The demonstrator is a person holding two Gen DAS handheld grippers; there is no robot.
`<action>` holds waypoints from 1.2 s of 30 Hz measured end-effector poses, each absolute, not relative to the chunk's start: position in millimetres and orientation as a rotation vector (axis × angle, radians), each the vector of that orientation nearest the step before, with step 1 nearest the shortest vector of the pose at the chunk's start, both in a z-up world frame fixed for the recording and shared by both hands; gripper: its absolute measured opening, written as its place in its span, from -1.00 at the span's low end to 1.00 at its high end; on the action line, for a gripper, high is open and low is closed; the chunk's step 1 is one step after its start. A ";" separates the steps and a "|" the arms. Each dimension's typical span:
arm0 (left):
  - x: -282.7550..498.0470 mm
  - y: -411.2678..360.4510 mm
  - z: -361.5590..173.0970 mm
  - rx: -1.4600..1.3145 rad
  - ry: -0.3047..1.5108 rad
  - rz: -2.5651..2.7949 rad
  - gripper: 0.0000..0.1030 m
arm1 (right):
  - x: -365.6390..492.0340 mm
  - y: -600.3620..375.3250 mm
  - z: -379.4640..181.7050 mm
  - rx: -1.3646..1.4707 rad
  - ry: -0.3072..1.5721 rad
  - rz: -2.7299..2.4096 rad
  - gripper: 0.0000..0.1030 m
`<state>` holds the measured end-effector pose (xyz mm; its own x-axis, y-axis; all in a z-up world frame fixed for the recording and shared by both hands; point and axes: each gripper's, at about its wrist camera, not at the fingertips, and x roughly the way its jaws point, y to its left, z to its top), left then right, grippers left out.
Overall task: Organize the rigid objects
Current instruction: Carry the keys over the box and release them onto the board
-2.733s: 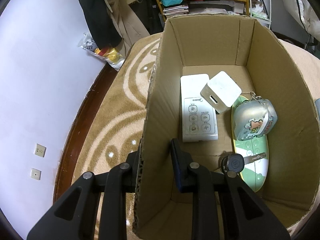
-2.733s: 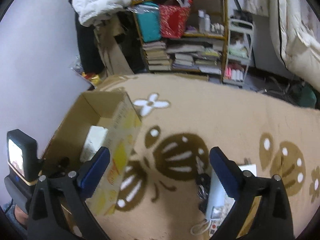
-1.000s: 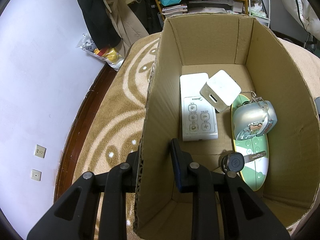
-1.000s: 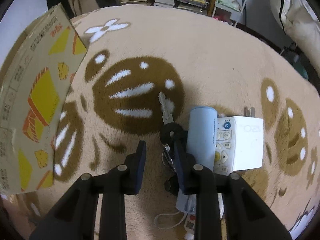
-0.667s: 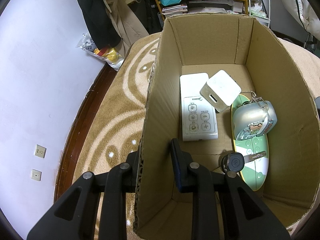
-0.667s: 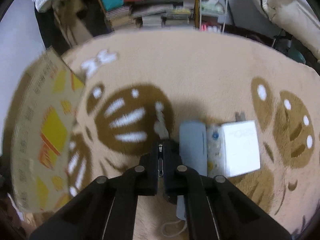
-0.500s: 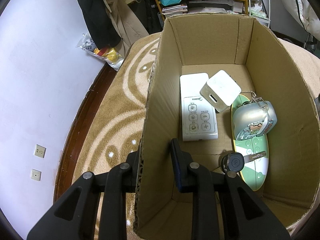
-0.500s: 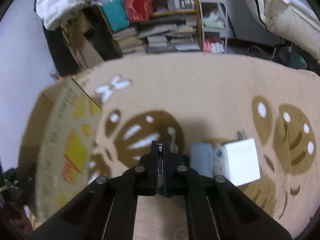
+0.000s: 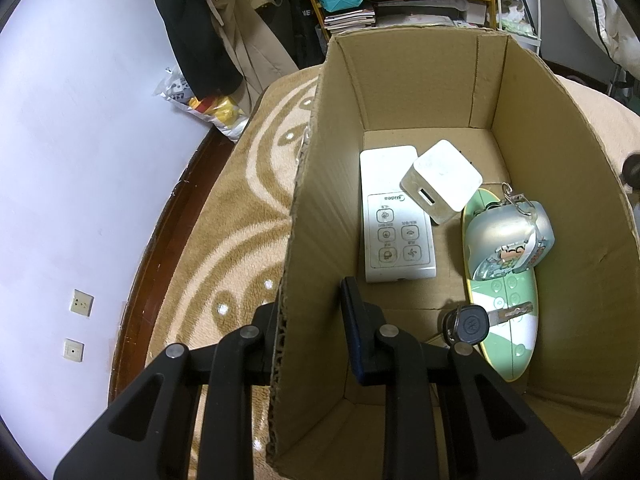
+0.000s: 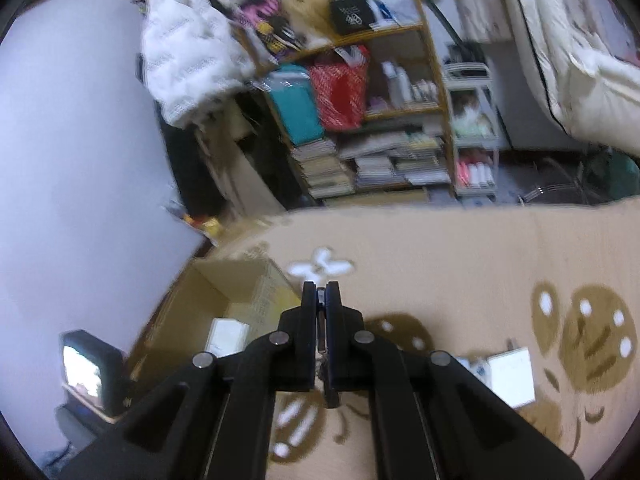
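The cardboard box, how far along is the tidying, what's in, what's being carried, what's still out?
Done: the cardboard box already holds a white remote, a white charger cube, a green remote, a silver pouch and a black key. In hand: the left gripper clamps the box wall; the right gripper is shut on a thin metal item, probably a key. Left: a white block and items beside it on the rug.

Matt corrugated cardboard box; plush carpet

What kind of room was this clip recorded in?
Most likely a lived-in bedroom or living room at home. A patterned beige carpet covers the floor, a wooden shelf is crammed with books and bags, coats hang by the wall, and white bedding shows at the right.
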<state>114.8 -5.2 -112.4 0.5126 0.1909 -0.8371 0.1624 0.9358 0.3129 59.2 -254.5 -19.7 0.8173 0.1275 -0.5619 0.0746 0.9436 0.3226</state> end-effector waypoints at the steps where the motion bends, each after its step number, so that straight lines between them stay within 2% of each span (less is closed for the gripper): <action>1: 115.0 -5.1 -112.2 0.377 1.039 0.018 -0.55 | 57.9 -247.9 -12.6 0.326 0.598 0.041 -0.90; 15: 114.9 -3.7 -111.1 0.370 1.043 0.016 -0.55 | 46.2 -176.7 33.9 0.242 0.478 0.228 -0.90; 36: 114.7 0.3 -109.8 0.355 1.043 0.013 -0.55 | 67.3 -151.6 -25.8 0.234 0.684 0.267 -0.90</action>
